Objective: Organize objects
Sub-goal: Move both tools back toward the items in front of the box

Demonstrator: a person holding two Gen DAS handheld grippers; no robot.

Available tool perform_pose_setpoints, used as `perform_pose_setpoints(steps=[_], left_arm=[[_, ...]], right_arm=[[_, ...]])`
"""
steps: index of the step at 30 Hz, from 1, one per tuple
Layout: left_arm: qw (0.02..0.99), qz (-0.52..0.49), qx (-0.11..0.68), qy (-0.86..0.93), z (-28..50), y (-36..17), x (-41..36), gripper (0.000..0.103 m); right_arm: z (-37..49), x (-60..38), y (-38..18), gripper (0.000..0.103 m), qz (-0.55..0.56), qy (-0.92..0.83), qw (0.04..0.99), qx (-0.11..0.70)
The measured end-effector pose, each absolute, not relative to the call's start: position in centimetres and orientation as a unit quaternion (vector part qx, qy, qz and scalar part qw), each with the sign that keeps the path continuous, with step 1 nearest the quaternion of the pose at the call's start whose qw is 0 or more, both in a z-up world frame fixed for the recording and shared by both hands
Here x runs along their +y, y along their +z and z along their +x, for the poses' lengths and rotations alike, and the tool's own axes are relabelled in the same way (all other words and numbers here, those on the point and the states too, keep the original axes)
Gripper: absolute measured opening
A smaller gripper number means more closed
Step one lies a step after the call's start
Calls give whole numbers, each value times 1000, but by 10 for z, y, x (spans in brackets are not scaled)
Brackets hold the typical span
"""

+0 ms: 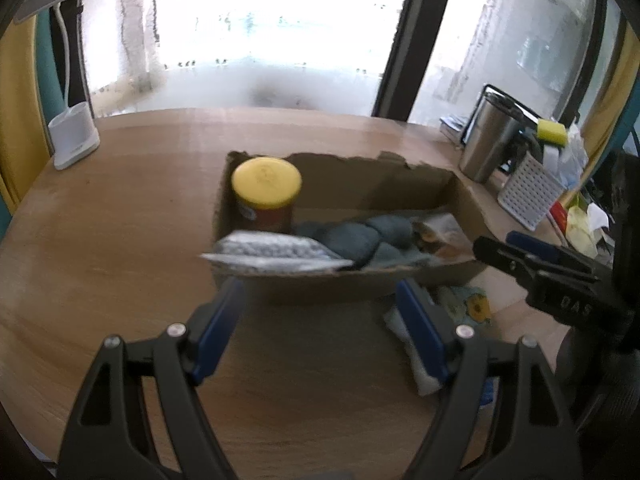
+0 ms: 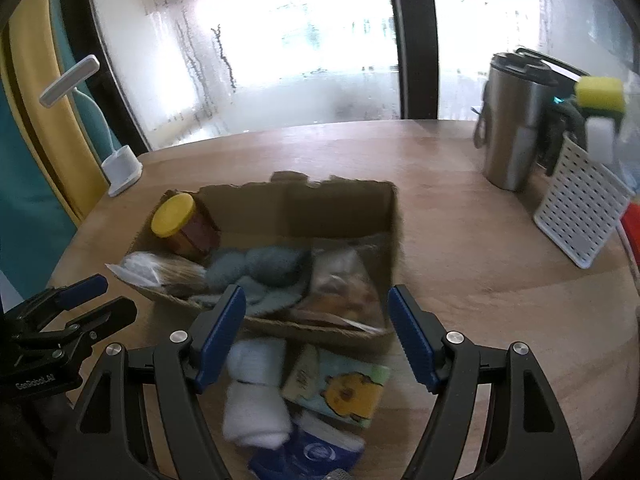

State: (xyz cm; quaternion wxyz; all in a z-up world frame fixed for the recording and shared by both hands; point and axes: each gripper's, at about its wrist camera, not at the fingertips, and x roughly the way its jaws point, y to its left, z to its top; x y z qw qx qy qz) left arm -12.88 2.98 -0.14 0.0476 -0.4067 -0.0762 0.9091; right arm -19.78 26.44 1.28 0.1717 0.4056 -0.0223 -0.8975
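A shallow brown cardboard box (image 2: 344,216) with torn top edges sits in the middle of a round wooden table (image 2: 460,240); it serves as the collecting bin, and several things already lie inside. A dark jar with a yellow lid (image 1: 266,194) stands upright in the far left corner; a silvery patterned pouch (image 1: 272,254) rests slanted over the near left rim; a blue-grey knitted cloth (image 2: 260,272) fills the middle; a clear crinkled snack packet (image 2: 344,292) lies at the right end.

Three things wait outside, just beside the near wall — a white rolled sock (image 2: 256,392), a pale card with a yellow cartoon animal (image 2: 344,388), and a blue-and-white tub (image 2: 316,448) — probably next to go in.

The left gripper (image 1: 316,316) hovers over bare table before the box, jaws wide, nothing between them; the right gripper (image 2: 316,320) hangs above the waiting items, jaws likewise wide and empty, seemingly lined up to take the sock.
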Motion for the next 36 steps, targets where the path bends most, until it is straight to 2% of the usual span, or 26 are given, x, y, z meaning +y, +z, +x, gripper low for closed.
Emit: perform_pose_setpoints(steps=[36], left_arm=[[72,-463,-43,882,-136,-40,107,80]], right_arm=[[-188,336,-28,77,417,-890,174,-63]])
